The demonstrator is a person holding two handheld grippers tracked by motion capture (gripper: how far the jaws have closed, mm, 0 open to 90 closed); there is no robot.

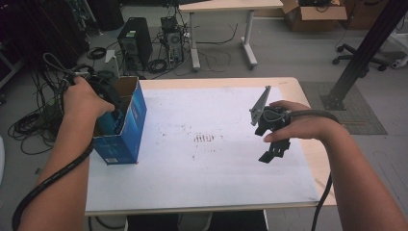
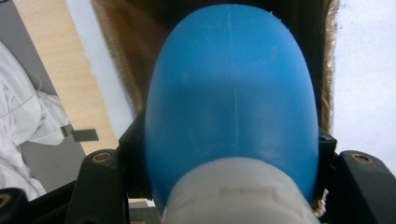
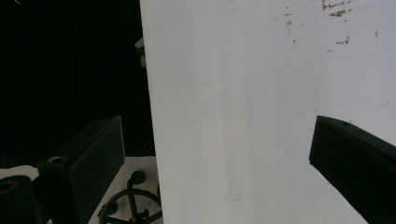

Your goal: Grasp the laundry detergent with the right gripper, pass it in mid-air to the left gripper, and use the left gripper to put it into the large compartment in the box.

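A: High view. The blue carton (image 1: 126,126) stands open-topped at the desk's (image 1: 211,192) left edge, near the far-left corner. The left gripper (image 1: 109,111) is dipped into the carton's mouth, the person's left hand (image 1: 84,98) on top of it. Its jaw state cannot be read from here.

B: And the right side?

A: The right gripper (image 1: 272,144) is held over the white sheet (image 1: 202,163) towards the desk's right edge, well apart from the carton. The right hand (image 1: 298,126) wraps its body and the grey plate (image 1: 261,106) stands up on top. Nothing is between the jaws.

B: Left gripper view?

A: A blue plastic bottle (image 2: 231,102) with a white cap (image 2: 236,193) sits between the two black jaws, cap end nearest the camera. The jaws are clamped on it, pressing its sides. The carton's brown inner walls (image 2: 126,46) frame the bottle, so the bottle is at the carton's opening.

B: Right gripper view?

A: The jaws stand wide apart, with nothing between them. Beyond them lies the white sheet (image 3: 261,116), with brown specks at the picture's upper right. The sheet's edge runs down the picture, with dark floor (image 3: 70,60) past it.
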